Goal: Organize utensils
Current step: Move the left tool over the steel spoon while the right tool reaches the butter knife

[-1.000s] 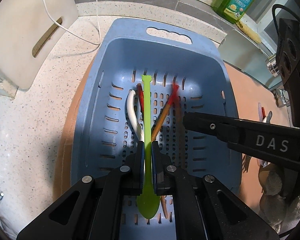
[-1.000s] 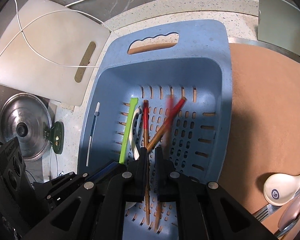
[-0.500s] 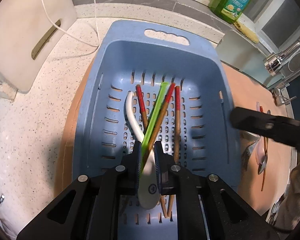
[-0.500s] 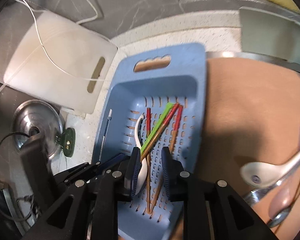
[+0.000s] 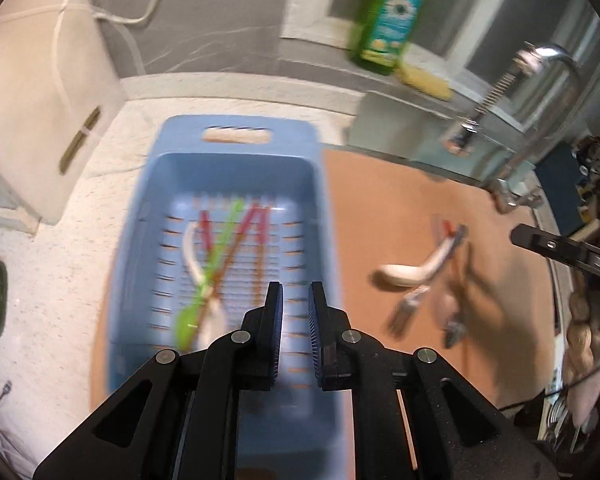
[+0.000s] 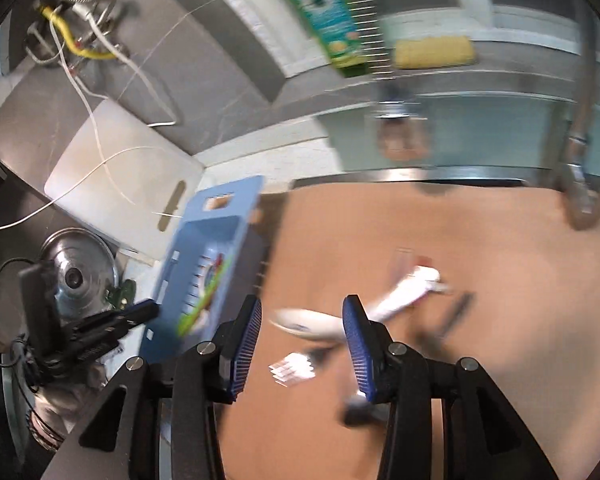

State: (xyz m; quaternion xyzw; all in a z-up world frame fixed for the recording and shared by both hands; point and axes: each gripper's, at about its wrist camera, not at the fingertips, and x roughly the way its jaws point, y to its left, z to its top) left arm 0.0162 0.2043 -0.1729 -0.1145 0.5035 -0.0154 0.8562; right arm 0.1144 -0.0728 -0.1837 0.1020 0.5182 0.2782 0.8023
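Both frames blurred. My left hand-held gripper (image 5: 296,308) hangs above the near right part of the blue basket (image 5: 172,184), jaws a narrow gap apart, holding nothing. In the basket lie chopsticks (image 5: 256,248), a green spoon (image 5: 192,316) and a white spoon (image 5: 196,272), crossed over each other, left of my left fingers. My right hand-held gripper (image 6: 302,336) is spread wide and empty above the orange mat (image 6: 500,280), with the white ceramic spoon (image 6: 312,322) lying right between its fingers, bowl near, handle running far-right. A fork (image 6: 292,370) lies just near of it. Judgement: the ceramic spoon is stiff, glazed, likely slippery and breakable; best pinched across the handle's neck, gently. The fork lies flat and may need an edge grip.
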